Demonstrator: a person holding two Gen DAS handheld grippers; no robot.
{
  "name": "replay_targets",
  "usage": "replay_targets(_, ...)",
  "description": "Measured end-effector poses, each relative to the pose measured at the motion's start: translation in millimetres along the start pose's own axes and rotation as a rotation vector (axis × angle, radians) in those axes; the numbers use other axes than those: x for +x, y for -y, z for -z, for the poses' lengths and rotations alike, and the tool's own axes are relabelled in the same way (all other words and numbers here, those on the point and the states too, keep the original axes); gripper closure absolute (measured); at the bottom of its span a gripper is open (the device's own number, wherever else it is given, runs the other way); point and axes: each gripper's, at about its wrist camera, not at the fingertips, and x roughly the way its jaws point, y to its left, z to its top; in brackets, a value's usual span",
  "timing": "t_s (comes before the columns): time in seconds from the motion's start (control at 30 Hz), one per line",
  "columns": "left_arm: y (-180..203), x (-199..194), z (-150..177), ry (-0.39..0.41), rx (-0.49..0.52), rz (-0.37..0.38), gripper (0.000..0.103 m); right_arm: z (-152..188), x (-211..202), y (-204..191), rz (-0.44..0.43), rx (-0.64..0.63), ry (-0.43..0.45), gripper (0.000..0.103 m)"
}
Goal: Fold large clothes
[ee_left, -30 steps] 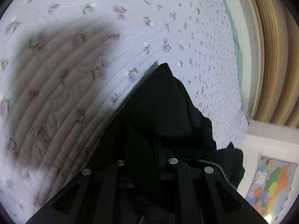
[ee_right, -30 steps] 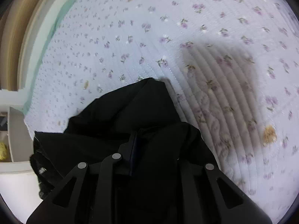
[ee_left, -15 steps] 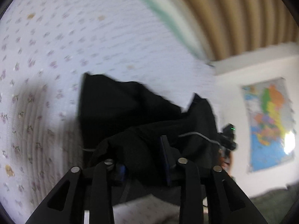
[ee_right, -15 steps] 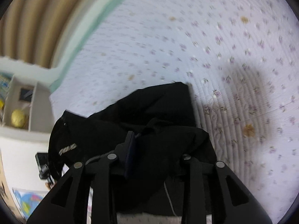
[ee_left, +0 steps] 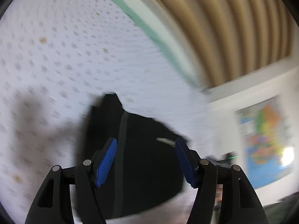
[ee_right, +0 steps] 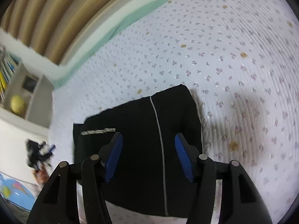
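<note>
Nearest, the left gripper [ee_left: 145,158] and right gripper [ee_right: 148,156] are both hovering w/ blue pads spread wide, gripping nothing. Just beyond, the black garment [ee_right: 138,140] is lying as a compact folded block on the floral bedspread [ee_right: 224,56], grey stripe running lengthwise. Judging by this, a fold looks finished; next move prob. calls for re-pinching an edge or smoothing. Farther off: curtain [ee_left: 224,28], wall map [ee_left: 265,145], left view blurry.

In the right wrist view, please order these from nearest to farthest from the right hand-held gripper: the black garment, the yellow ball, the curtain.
From the right hand-held gripper:
1. Black garment, directly ahead on the bed.
2. Yellow ball, on the shelf at left.
3. Curtain, beyond the bed, upper left.
</note>
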Motion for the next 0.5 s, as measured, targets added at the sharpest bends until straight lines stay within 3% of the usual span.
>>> replay_targets(0.07,3.7,19.9,-6.1,-0.021,0.043,-0.128,0.036,-6.6,18.4,-1.7,0.04,-0.033,-0.014,0.041)
replay_targets(0.2,-5.3,64.8,-20.3,-0.088,0.041,-0.174,0.036,-24.8,56.2,-1.0,0.129,-0.099,-0.036,0.041)
replay_targets(0.3,-16.0,91.0,-30.9,-0.119,0.037,-0.257,0.036,-38.9,82.6,6.0,0.187,-0.143,-0.059,0.041)
replay_targets(0.4,-28.9,111.7,-40.8,-0.159,0.013,-0.244,0.036,-49.4,104.2,18.8,0.208,-0.161,-0.083,0.041)
replay_targets(0.5,-39.3,131.2,-44.7,-0.223,-0.017,-0.205,0.036,-57.1,120.5,33.4,0.171,-0.137,-0.106,0.041)
